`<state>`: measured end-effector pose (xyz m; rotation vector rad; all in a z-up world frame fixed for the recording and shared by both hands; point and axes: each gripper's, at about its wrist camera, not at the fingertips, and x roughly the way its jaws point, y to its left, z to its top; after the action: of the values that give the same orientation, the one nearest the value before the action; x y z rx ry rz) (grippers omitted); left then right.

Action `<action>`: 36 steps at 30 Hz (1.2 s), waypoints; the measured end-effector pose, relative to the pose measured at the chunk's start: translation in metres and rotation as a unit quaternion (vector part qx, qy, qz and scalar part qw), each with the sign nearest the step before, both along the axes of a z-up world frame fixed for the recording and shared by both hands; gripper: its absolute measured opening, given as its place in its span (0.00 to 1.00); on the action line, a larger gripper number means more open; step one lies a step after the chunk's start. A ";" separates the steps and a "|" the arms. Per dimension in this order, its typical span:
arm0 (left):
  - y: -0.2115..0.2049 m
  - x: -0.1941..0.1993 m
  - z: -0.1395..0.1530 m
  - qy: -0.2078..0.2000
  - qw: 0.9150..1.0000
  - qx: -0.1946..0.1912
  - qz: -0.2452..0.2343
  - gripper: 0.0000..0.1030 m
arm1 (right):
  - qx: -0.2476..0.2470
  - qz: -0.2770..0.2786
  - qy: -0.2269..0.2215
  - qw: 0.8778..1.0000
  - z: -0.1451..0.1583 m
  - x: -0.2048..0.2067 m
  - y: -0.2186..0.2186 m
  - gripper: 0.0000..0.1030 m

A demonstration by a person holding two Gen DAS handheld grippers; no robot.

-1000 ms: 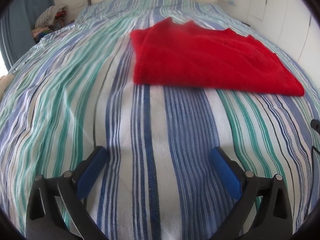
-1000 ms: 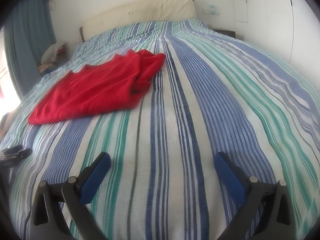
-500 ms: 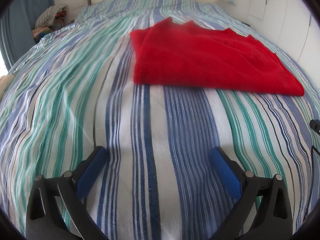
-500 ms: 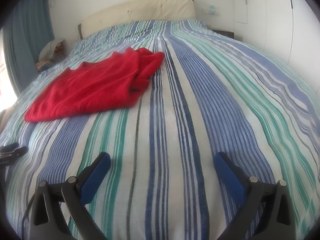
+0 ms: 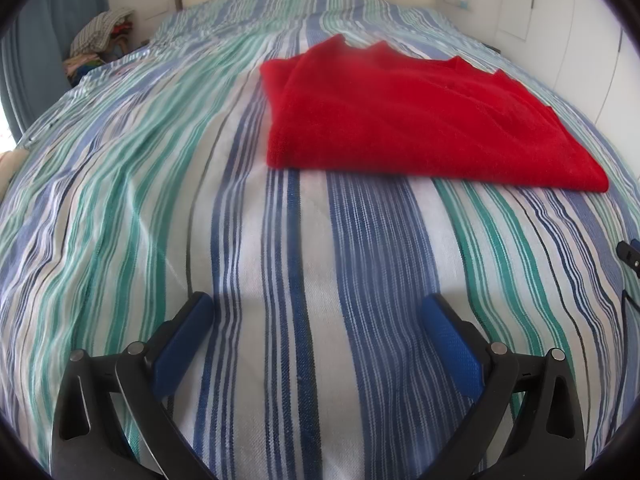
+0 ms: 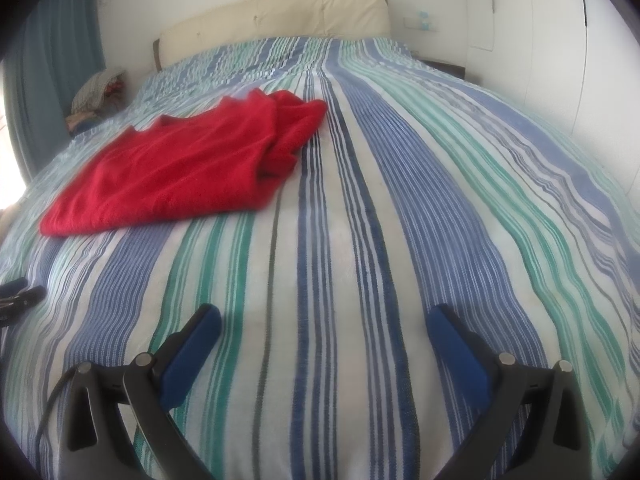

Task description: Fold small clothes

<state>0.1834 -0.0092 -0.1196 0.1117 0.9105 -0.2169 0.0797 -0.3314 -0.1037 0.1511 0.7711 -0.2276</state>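
Observation:
A red knitted garment (image 5: 412, 116) lies folded flat on the striped bedspread (image 5: 224, 208), ahead and to the right in the left wrist view. From the right wrist it is the same red garment (image 6: 188, 168), ahead to the left, its right end bunched. My left gripper (image 5: 316, 316) hovers over bare bedspread short of the garment, open, nothing between its blue pads. My right gripper (image 6: 324, 324) is also open and empty, over the striped bedspread (image 6: 400, 240) to the garment's right. The other gripper's tip (image 6: 20, 296) shows at the left edge.
A cream headboard (image 6: 276, 20) stands at the far end of the bed. A pile of clothes (image 5: 100, 44) sits beside the bed at the far left, next to a blue curtain (image 6: 48, 72). White wardrobe doors (image 6: 560, 40) line the right side.
The right wrist view has shifted slightly, so the red garment sits a little further left and lower. The left gripper has stayed still. Both grippers remain open.

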 end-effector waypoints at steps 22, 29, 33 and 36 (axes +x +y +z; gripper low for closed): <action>-0.001 0.000 -0.001 0.000 1.000 0.000 0.000 1.00 | -0.035 -0.013 0.017 0.999 -0.002 0.005 0.008 0.99; -0.001 0.000 -0.001 0.000 1.000 0.000 0.000 1.00 | -0.031 -0.013 0.014 0.999 -0.002 0.003 0.008 0.99; -0.001 0.000 -0.001 0.000 1.000 0.000 0.000 1.00 | -0.030 -0.013 0.012 0.999 -0.002 0.001 0.007 0.99; -0.001 0.000 -0.001 0.000 1.000 0.000 0.000 1.00 | -0.026 -0.012 0.010 1.000 -0.001 0.001 0.006 0.99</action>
<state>0.1833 -0.0100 -0.1203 0.1111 0.9096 -0.2167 0.0809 -0.3251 -0.1052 0.1092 0.7833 -0.2726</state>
